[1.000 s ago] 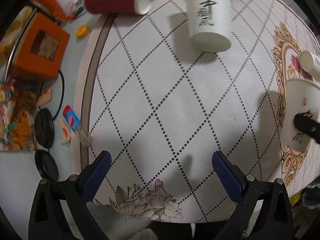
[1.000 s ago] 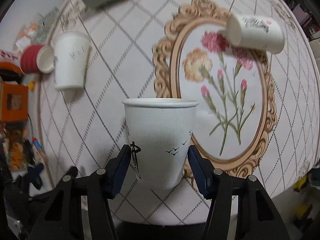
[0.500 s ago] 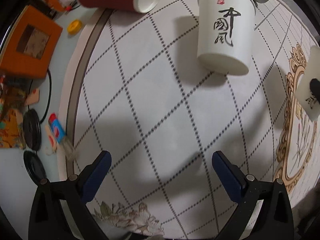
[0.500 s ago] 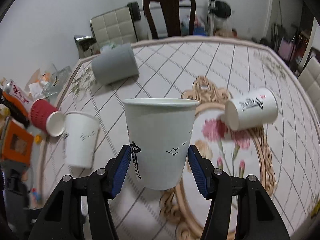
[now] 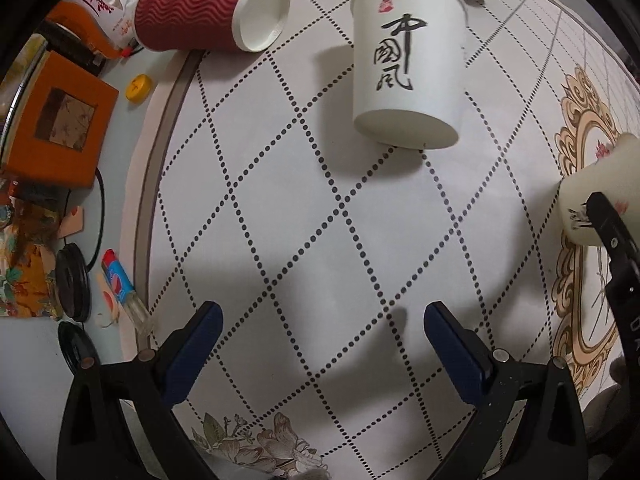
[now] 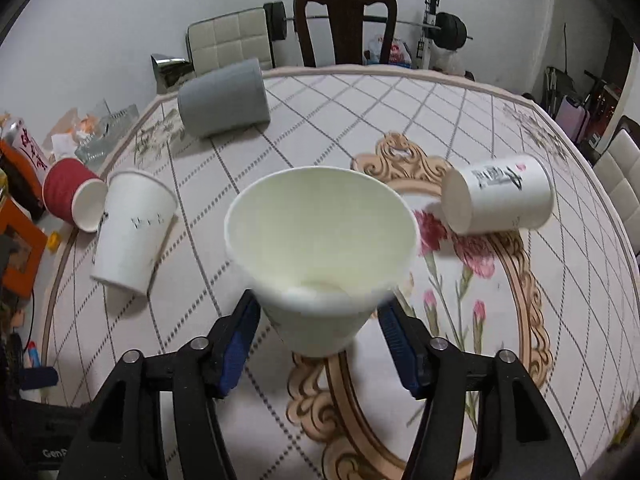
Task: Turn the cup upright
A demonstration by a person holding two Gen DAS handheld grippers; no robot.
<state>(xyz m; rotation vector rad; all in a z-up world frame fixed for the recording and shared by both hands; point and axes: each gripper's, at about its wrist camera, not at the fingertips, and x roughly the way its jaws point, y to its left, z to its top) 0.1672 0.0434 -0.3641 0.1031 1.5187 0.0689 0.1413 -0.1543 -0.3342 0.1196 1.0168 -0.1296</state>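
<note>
My right gripper [image 6: 320, 320] is shut on a white paper cup [image 6: 320, 256], held above the table with its open mouth tipped up toward the camera. The same cup [image 5: 596, 204] shows at the right edge of the left wrist view, with a right finger [image 5: 612, 232] across it. My left gripper [image 5: 320, 344] is open and empty above the patterned tablecloth [image 5: 280, 200]. A white cup with black calligraphy [image 5: 406, 64] lies on its side ahead of it.
A red ribbed cup [image 5: 208, 10], a grey cup [image 6: 224, 98] and another white cup [image 6: 500, 198] lie on their sides. An orange box [image 5: 56, 120], a yellow cap [image 5: 138, 87] and clutter sit left of the cloth. Chairs and weights stand behind the table.
My right gripper has tilted further, so the held cup's mouth now faces the camera. The left gripper has shifted slightly; it stays open.
</note>
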